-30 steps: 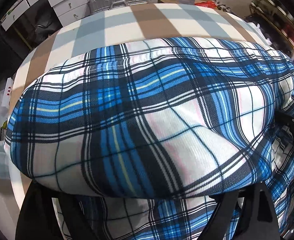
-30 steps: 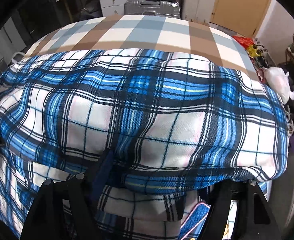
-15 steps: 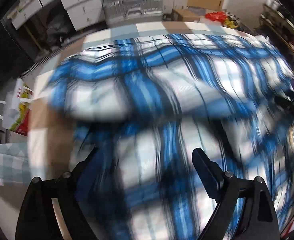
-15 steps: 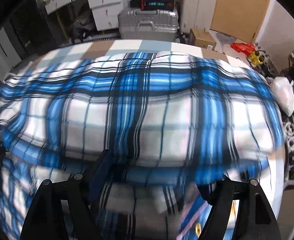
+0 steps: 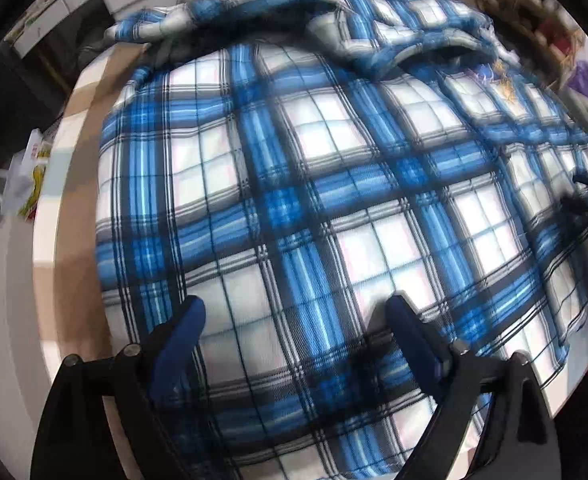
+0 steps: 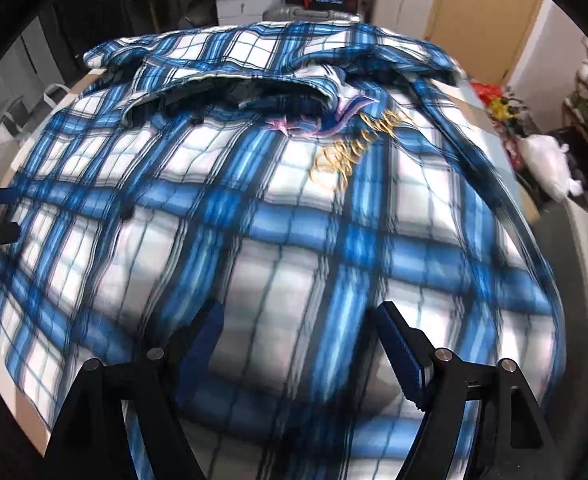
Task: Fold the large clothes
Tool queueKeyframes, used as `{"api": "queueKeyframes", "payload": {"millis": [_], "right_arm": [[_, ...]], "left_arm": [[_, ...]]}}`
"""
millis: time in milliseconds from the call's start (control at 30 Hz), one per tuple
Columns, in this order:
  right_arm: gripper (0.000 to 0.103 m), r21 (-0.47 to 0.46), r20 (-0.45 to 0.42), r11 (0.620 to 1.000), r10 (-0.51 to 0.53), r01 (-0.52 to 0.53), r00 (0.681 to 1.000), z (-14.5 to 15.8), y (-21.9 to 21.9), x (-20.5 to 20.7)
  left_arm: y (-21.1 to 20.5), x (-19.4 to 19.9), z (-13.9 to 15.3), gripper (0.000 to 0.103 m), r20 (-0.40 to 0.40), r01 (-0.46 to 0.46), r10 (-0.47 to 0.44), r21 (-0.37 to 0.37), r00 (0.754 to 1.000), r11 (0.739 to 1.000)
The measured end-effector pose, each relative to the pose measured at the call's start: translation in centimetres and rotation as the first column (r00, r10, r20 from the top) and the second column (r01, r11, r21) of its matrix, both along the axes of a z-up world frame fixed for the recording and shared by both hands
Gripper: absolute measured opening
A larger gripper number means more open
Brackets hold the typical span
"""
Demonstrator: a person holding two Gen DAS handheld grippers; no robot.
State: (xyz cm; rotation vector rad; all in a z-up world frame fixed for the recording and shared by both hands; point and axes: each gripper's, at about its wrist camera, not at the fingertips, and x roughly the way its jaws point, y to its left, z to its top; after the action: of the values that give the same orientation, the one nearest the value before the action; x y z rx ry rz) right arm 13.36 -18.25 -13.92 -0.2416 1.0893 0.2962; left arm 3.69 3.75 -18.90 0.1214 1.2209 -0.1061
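The left gripper (image 5: pixel 296 312) hangs over the near left part of the plaid shirt (image 5: pixel 334 208), jaws spread wide and gripping nothing. The shirt lies flat across the checked table (image 5: pixel 73 184), collar and bunched sleeves at the far edge. The right gripper (image 6: pixel 298 320) stands over the near right part, below the gold embroidery (image 6: pixel 354 152), jaws likewise wide and empty.

The risk, as I judge it, lies in the loose sleeves at the far side: a fold started without tucking them would trap wrinkles. The near hem also hangs close to the table edge, so a one-sided tug could drag the shirt off.

A second ago the cloth bulged up over both grippers and hid their fingers; now it is spread flat, collar showing, both pairs of fingers clear.
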Motion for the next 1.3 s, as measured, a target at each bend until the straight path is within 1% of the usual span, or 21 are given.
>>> {"api": "queueKeyframes", "payload": {"millis": [133, 267, 300, 367, 400, 467, 533, 600, 633, 667, 700, 733, 767, 800, 900, 933, 1000, 1067, 1133, 1233, 1300], "right_arm": [[0.078, -0.003, 0.003, 1.000, -0.013, 0.013, 1.000, -0.1, -0.5, -3.5], [0.078, -0.019, -0.056, 1.000, 0.006, -0.007, 0.998, 0.1, -1.3, -5.5], [0.078, -0.027, -0.078, 1.000, 0.006, -0.008, 0.997, 0.2, -1.7, -5.5], [0.077, -0.010, -0.058, 1.000, -0.008, 0.007, 0.998, 1.2, -2.6, -5.1], [0.079, 0.015, -0.013, 0.998, -0.052, 0.053, 0.999, 2.0, -3.7, -4.8], [0.079, 0.039, 0.004, 0.992, -0.122, 0.122, 0.992, 2.4, -5.2, -4.1], [0.079, 0.014, 0.003, 0.986, -0.165, 0.165, 0.986, 2.0, -6.1, -3.1], [0.079, -0.047, -0.024, 0.980, -0.197, 0.195, 0.980, 0.7, -6.5, -2.5], [0.078, -0.059, -0.045, 0.979, -0.197, 0.194, 0.979, 0.1, -6.5, -2.5], [0.080, -0.037, -0.023, 0.978, -0.205, 0.204, 0.978, 0.2, -6.6, -2.8], [0.079, -0.040, -0.038, 0.977, -0.209, 0.207, 0.977, 0.1, -6.5, -2.9], [0.070, -0.038, -0.036, 0.974, -0.225, 0.224, 0.974, 0.4, -6.2, -3.2], [0.064, -0.015, -0.004, 0.975, -0.223, 0.223, 0.975, 1.2, -5.6, -3.7], [0.061, 0.045, 0.051, 0.982, -0.184, 0.181, 0.982, 2.6, -4.2, -4.7], [0.070, 0.159, 0.143, 0.986, -0.077, 0.054, 0.987, 5.5, 0.5, -6.6], [0.070, 0.189, 0.173, 0.982, -0.064, 0.031, 0.983, 6.2, 1.7, -7.1], [0.071, 0.270, 0.247, 0.963, -0.053, -0.017, 0.968, 8.1, 4.6, -8.0], [0.077, 0.361, 0.316, 0.932, -0.080, -0.042, 0.945, 9.5, 6.8, -8.7], [0.090, 0.431, 0.374, 0.899, -0.101, -0.077, 0.922, 10.3, 8.3, -9.4], [0.097, 0.461, 0.464, 0.875, -0.094, -0.149, 0.881, 10.1, 10.0, -10.7], [0.097, 0.457, 0.476, 0.872, -0.075, -0.173, 0.876, 9.3, 10.0, -11.0]], "left_arm": [[1.4, -2.2, 0.0, 0.091, 0.000, -0.069, 0.069, 0.008, 0.998, 0.998], [2.6, -4.9, 0.0, 0.092, 0.016, -0.054, 0.053, 0.008, 0.998, 0.999], [2.9, -5.6, 0.0, 0.092, 0.018, -0.053, 0.053, 0.007, 0.998, 0.999], [4.7, -6.6, 0.5, 0.092, 0.033, -0.045, 0.045, 0.011, 0.998, 0.999], [4.9, -7.0, 0.4, 0.092, 0.044, -0.042, 0.042, 0.008, 0.998, 0.999], [5.4, -7.9, 0.4, 0.092, 0.065, -0.039, 0.039, 0.002, 0.997, 0.999], [6.0, -8.1, 0.6, 0.091, 0.076, -0.037, 0.037, -0.002, 0.996, 0.999], [6.5, -8.5, 0.6, 0.091, 0.081, -0.043, 0.043, -0.002, 0.996, 0.999], [6.7, -8.5, 0.7, 0.091, 0.080, -0.049, 0.049, -0.002, 0.996, 0.999], [6.6, -8.3, 0.8, 0.091, 0.081, -0.059, 0.058, 0.005, 0.995, 0.998], [6.5, -8.4, 1.4, 0.091, 0.087, -0.072, 0.071, 0.013, 0.994, 0.997], [6.7, -8.7, 1.7, 0.091, 0.100, -0.084, 0.082, 0.015, 0.992, 0.996], [7.3, -7.8, 2.4, 0.091, 0.111, -0.083, 0.082, 0.007, 0.990, 0.996], [7.0, -7.8, 2.8, 0.091, 0.130, -0.082, 0.081, -0.003, 0.988, 0.997], [6.5, -8.6, 4.9, 0.091, 0.241, -0.080, 0.082, -0.018, 0.967, 0.997], [6.3, -8.6, 5.4, 0.091, 0.272, -0.083, 0.085, -0.021, 0.959, 0.996], [5.9, -9.3, 6.8, 0.091, 0.346, -0.093, 0.096, -0.027, 0.933, 0.995], [5.8, -10.0, 7.8, 0.091, 0.408, -0.097, 0.095, -0.016, 0.908, 0.995], [5.6, -10.3, 8.3, 0.091, 0.454, -0.095, 0.078, 0.015, 0.888, 0.995], [4.9, -9.5, 8.2, 0.091, 0.475, -0.094, 0.050, 0.069, 0.878, 0.993], [4.8, -8.5, 7.7, 0.091, 0.466, -0.091, 0.041, 0.086, 0.884, 0.992]]}}
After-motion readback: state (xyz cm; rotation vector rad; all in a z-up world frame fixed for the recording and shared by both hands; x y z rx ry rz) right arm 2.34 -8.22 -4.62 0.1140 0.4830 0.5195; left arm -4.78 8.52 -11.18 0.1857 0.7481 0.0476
